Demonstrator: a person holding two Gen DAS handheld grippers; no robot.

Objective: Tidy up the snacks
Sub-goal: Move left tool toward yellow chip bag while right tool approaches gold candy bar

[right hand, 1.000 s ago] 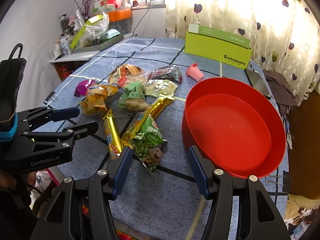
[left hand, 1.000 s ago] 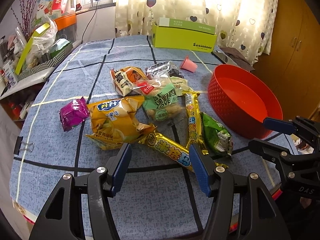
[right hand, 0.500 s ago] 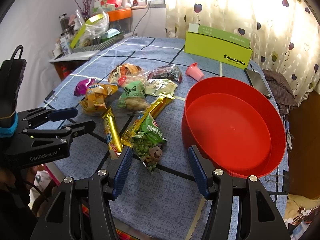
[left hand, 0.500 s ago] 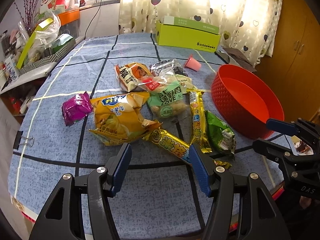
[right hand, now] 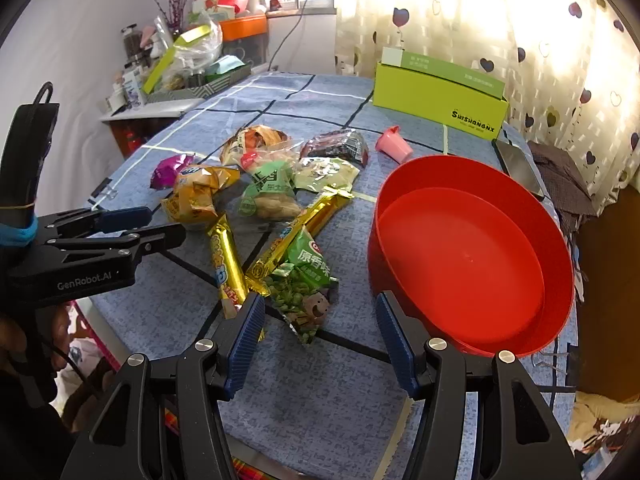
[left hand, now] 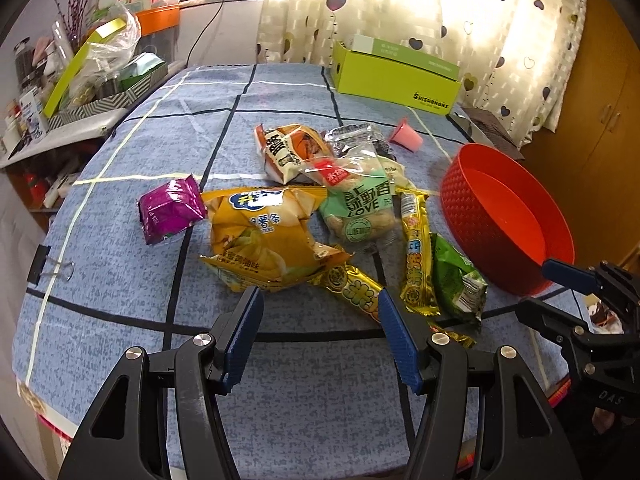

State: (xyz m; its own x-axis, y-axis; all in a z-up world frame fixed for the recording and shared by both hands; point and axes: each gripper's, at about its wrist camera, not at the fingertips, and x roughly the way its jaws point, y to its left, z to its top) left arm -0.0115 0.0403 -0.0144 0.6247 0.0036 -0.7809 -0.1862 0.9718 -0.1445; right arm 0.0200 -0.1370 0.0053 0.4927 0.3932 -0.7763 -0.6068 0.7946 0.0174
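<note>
Several snack packets lie in a heap mid-table: a yellow chip bag (left hand: pixel 260 240), a purple packet (left hand: pixel 170 208), a green bread bag (left hand: pixel 362 208), two gold bars (left hand: pixel 416 256) and a green pea bag (right hand: pixel 304 280). An empty red bowl (right hand: pixel 464 256) stands to their right. My left gripper (left hand: pixel 320 332) hovers open just in front of the chip bag, nothing between its fingers. My right gripper (right hand: pixel 320 332) hangs open near the table's front edge, between the pea bag and the bowl, holding nothing.
A lime green box (left hand: pixel 396 76) sits at the far end, a small pink cup (left hand: pixel 406 138) in front of it. A phone (right hand: pixel 520 166) lies behind the bowl. A cluttered side shelf (left hand: pixel 80 92) stands at the left. A binder clip (left hand: pixel 48 268) grips the cloth's left edge.
The left wrist view has rolled slightly, and the snack heap now sits a little lower and closer to its fingers. The right gripper has kept still.
</note>
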